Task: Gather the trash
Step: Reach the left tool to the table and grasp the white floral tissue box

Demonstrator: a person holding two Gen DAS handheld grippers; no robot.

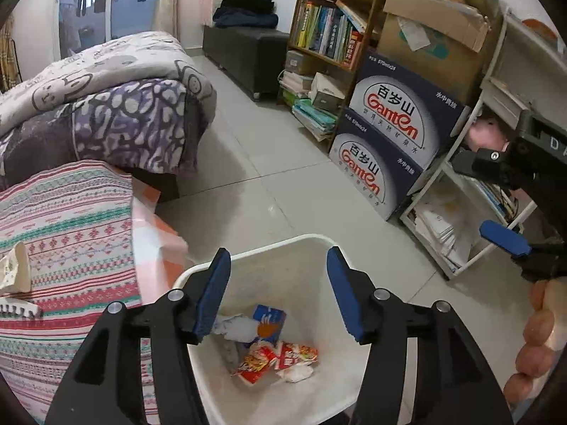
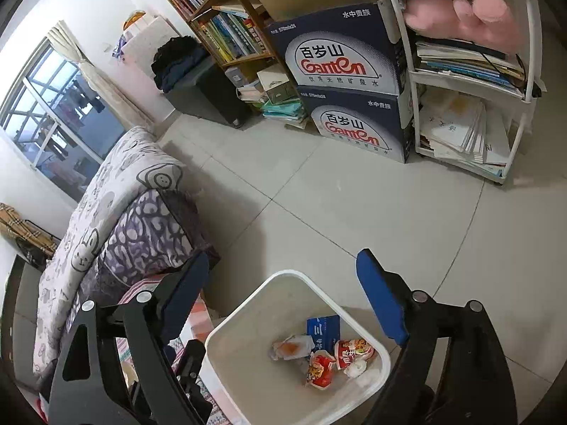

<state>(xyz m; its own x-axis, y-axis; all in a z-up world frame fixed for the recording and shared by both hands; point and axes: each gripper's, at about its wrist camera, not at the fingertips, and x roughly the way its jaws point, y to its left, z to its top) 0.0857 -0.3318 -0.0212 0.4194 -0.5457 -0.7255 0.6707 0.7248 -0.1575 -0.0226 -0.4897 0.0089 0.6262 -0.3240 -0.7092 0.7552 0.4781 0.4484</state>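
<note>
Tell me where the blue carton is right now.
The blue carton lies inside the white bin, toward its far wall, beside the red snack wrappers, in both views.

The right gripper (image 2: 283, 294) is held open above a white bin (image 2: 226, 340), nothing between its jaws. Wrappers (image 2: 326, 361) and a blue carton (image 2: 323, 329) are seen inside. 2 Ganten boxes (image 2: 351, 81) are stacked beyond.

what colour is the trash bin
The trash bin is white, with red and blue wrappers inside. It shows best in the right wrist view.
</note>
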